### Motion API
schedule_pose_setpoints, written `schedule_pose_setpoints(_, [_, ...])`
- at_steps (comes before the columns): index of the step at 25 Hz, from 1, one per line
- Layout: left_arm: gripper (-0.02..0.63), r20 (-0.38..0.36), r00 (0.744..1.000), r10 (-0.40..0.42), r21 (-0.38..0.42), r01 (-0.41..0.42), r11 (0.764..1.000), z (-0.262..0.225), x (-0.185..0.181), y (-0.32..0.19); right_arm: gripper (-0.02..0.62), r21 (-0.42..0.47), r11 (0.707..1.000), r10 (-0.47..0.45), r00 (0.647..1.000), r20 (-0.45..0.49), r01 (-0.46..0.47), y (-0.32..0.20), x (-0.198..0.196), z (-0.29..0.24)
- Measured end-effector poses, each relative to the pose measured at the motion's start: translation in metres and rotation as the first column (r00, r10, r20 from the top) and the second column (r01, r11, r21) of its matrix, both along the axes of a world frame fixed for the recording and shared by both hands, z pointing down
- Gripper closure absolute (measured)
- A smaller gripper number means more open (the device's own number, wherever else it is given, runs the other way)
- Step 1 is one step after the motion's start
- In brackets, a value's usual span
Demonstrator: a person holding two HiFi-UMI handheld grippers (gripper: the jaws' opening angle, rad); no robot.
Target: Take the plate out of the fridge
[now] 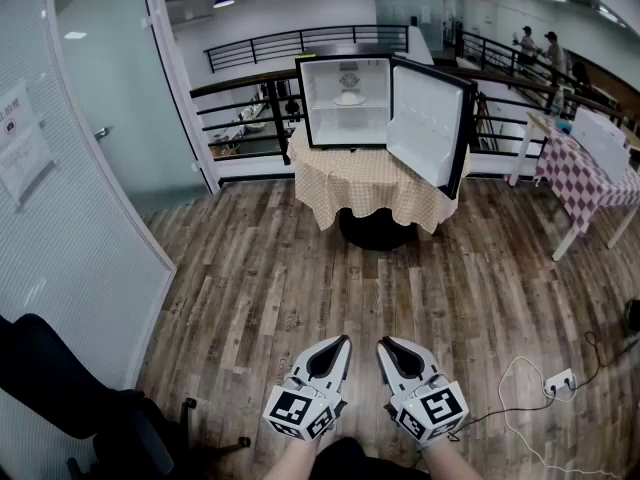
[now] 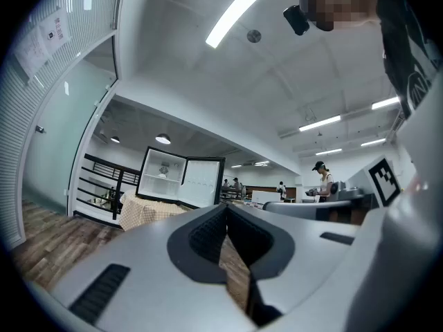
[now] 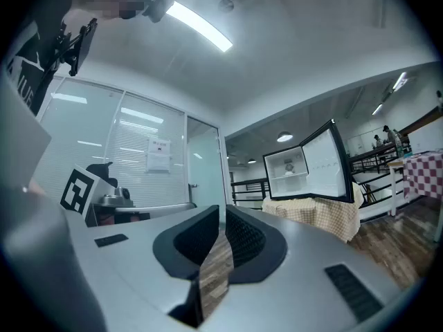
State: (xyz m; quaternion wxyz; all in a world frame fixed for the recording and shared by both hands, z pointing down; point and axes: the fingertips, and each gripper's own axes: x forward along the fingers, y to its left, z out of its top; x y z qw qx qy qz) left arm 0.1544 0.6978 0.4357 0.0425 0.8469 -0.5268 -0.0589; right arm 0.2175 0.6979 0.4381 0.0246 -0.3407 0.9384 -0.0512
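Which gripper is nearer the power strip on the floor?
Right. The right gripper is to the left of the power strip, apart from it; the left gripper is farther left, beyond the right one.

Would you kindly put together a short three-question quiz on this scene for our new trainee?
1. True or false: the door of the fridge on the checked tablecloth is closed.
2. Where is the plate? A on the tablecloth; B on a shelf inside the fridge; C in the door.
3. What do the left tool and the right tool hold?
Key: 1 false, the door stands open. 2 B. 3 nothing: both are shut and empty, well short of the fridge.
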Motion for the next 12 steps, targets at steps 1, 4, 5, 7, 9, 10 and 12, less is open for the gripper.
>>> schedule_pose_setpoints(1, [0.597,-0.001,1.000,-0.002,0.000,0.002,1.000,0.002,0.001,-0.002,0.543,0.001,1.000,-0.003,1.000,0.000,0.003,-0.002,0.001,0.001])
schedule_pose_setpoints(4, [0.597,-0.003,1.000,-0.008,-0.002,0.008,1.000,0.005,0.003,-0.008,0.543,0.006,1.000,-0.013,1.000,-0.001,0.013,-0.007,0.000,0.002])
schedule_pose_setpoints(5, [0.597,-0.004,1.000,-0.010,-0.001,0.010,1.000,0.005,0.003,-0.011,0.543,0.010,1.000,-0.016,1.000,-0.002,0.016,-0.010,-0.001,0.002])
schedule_pose_setpoints(7, [0.597,-0.004,1.000,-0.011,0.004,0.011,1.000,0.005,0.003,-0.017,0.543,0.016,1.000,-0.020,1.000,-0.004,0.020,-0.016,-0.002,0.001])
schedule_pose_setpoints(9, [0.597,-0.002,1.000,-0.009,0.008,0.009,1.000,0.005,0.004,-0.026,0.543,0.017,1.000,-0.021,1.000,-0.003,0.021,-0.024,-0.002,0.002])
schedule_pose_setpoints(10, [0.597,0.000,1.000,-0.008,0.010,0.008,1.000,0.005,0.004,-0.031,0.543,0.016,1.000,-0.020,1.000,-0.001,0.020,-0.030,-0.002,0.003])
schedule_pose_setpoints(12, [0.597,0.002,1.000,-0.004,0.011,0.004,1.000,0.005,0.004,-0.045,0.543,0.012,1.000,-0.017,1.000,0.004,0.017,-0.044,-0.005,0.004])
